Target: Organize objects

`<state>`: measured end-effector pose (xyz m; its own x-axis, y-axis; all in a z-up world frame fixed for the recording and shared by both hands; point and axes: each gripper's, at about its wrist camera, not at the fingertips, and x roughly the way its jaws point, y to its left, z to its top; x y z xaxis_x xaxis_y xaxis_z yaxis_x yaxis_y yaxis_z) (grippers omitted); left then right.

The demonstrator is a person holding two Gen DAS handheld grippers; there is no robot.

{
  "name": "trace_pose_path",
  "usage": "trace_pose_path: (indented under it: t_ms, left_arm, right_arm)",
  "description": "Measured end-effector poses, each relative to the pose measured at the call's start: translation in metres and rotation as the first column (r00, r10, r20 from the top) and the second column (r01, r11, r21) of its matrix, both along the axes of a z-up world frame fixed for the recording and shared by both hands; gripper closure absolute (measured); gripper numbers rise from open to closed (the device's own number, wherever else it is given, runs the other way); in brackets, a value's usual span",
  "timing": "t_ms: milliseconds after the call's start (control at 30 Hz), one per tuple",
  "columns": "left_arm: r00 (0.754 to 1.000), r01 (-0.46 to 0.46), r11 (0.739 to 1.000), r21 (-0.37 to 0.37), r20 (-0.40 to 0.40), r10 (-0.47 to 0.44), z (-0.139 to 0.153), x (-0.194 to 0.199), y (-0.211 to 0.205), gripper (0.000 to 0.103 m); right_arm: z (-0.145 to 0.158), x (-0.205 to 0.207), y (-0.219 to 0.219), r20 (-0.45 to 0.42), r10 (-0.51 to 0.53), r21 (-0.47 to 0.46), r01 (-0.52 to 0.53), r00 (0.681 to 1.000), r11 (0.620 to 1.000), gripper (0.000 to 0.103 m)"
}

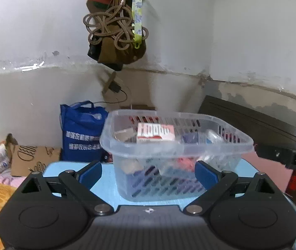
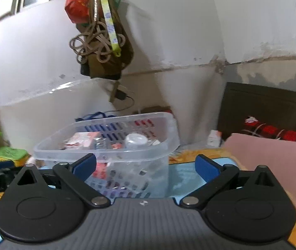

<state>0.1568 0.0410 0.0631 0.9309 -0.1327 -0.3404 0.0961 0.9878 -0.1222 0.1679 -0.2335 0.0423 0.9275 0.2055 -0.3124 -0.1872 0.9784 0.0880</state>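
A clear plastic basket [image 1: 220,145] with slotted walls stands on a light blue table top [image 1: 106,189]. It holds a red and white box [image 1: 155,132] and several small packets. My left gripper [image 1: 149,171] is open and empty, its blue pads just in front of the basket. In the right wrist view the same basket [image 2: 148,152] stands ahead and to the left, with a white round lid [image 2: 135,140] inside. My right gripper [image 2: 146,166] is open and empty, close to the basket's near corner.
A blue bag [image 1: 81,131] and a cardboard piece [image 1: 31,158] sit behind the table on the left. A brown bag with cords [image 1: 116,41] hangs on the wall. A dark headboard [image 2: 266,106], pink pillow [image 2: 272,158] and orange bedding lie to the right.
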Motion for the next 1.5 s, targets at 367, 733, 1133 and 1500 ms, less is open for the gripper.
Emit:
trace_pose_path:
  t_ms: [367,733,1133,1500]
  left_arm:
    - [0.995,0.007,0.999,0.051,-0.096,-0.002,0.037,0.021,-0.017,0.006]
    - [0.990,0.002,0.995,0.099,-0.139,0.012,0.040,0.028,-0.027,0.006]
    - [0.992,-0.017,0.994,0.109,-0.122,0.030,0.043,0.027,-0.037,0.006]
    - [0.992,-0.026,0.994,0.104,-0.123,0.039,0.044,0.029,-0.041,0.006]
  right_arm:
    - [0.022,0.016,0.002,-0.044,0.051,0.006,-0.050,0.998,0.999,0.000]
    - [0.029,0.023,0.001,-0.097,0.029,-0.001,-0.029,0.995,1.000,0.000]
    - [0.031,0.022,-0.002,-0.094,0.039,-0.026,-0.041,0.995,0.999,0.000]
    - [0.027,0.022,0.002,-0.089,0.015,-0.081,-0.022,0.996,0.997,0.000]
